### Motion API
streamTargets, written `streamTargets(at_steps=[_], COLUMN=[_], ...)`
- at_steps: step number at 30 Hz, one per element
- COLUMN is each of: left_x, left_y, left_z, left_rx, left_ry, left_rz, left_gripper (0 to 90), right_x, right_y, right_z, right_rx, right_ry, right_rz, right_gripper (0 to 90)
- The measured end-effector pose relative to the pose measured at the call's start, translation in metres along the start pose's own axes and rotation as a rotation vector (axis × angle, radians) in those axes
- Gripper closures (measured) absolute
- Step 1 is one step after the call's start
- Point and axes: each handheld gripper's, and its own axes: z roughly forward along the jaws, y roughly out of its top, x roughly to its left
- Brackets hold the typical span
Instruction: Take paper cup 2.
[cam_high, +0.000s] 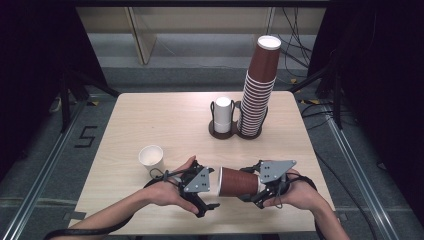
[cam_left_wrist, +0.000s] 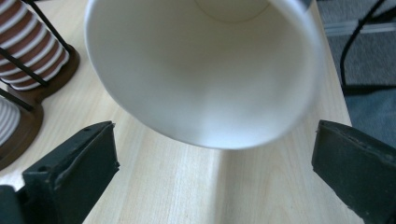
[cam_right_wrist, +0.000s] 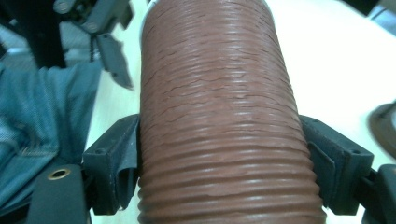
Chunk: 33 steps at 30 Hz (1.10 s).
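From the high view, the right gripper (cam_high: 256, 189) pinches a brown ribbed cup (cam_high: 239, 181) lying sideways above the near edge of the table (cam_high: 165, 120), its white mouth turned to the left gripper (cam_high: 210, 192), with a white cup (cam_high: 151, 158) standing just beyond the left hand. In the left gripper view the jaws are spread wide, clear of the cup's white mouth (cam_left_wrist: 205, 70). In the right gripper view both jaws press the cup's ribbed wall (cam_right_wrist: 219, 121) from either side

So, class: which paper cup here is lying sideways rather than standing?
The brown ribbed paper cup clamped in the right gripper; the loose white cup and the stacked ones stand.
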Motion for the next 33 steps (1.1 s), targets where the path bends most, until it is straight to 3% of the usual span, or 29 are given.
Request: streamTargets(at_steps=[3, 4, 11, 19, 21, 32, 33], left_x=[0.001, 0.002, 0.004, 0.005, 0.005, 0.005, 0.006], left_y=[-0.002, -0.004, -0.005, -0.004, -0.004, 0.0, 0.0], left_z=[-0.001, -0.001, -0.005, -0.01, -0.01, -0.014, -0.015], left_rx=[-0.016, -0.03, -0.079, -0.093, -0.097, -0.123, -0.121], left_ry=[0.009, 0.015, 0.023, 0.036, 0.034, 0.037, 0.035], left_rz=[-0.021, -0.04, -0.083, -0.084, -0.088, -0.097, -0.093], left_gripper=[0.0, 0.0, 0.0, 0.0, 0.0, 0.0, 0.0], right_x=[-0.001, 0.0, 0.001, 0.002, 0.004, 0.004, 0.005], right_y=[-0.004, -0.007, -0.014, -0.019, -0.019, -0.021, -0.021], right_z=[-0.002, -0.003, -0.002, -0.004, -0.004, -0.004, -0.004], right_rx=[-0.025, -0.039, -0.107, -0.126, -0.125, -0.166, -0.159], right_ry=[-0.029, -0.039, -0.086, -0.116, -0.121, -0.17, -0.157], right_rz=[0.012, 0.044, 0.069, 0.072, 0.093, 0.08, 0.086], right_gripper=[21.2, 21.2, 21.2, 21.2, 21.1, 21.1, 21.1])
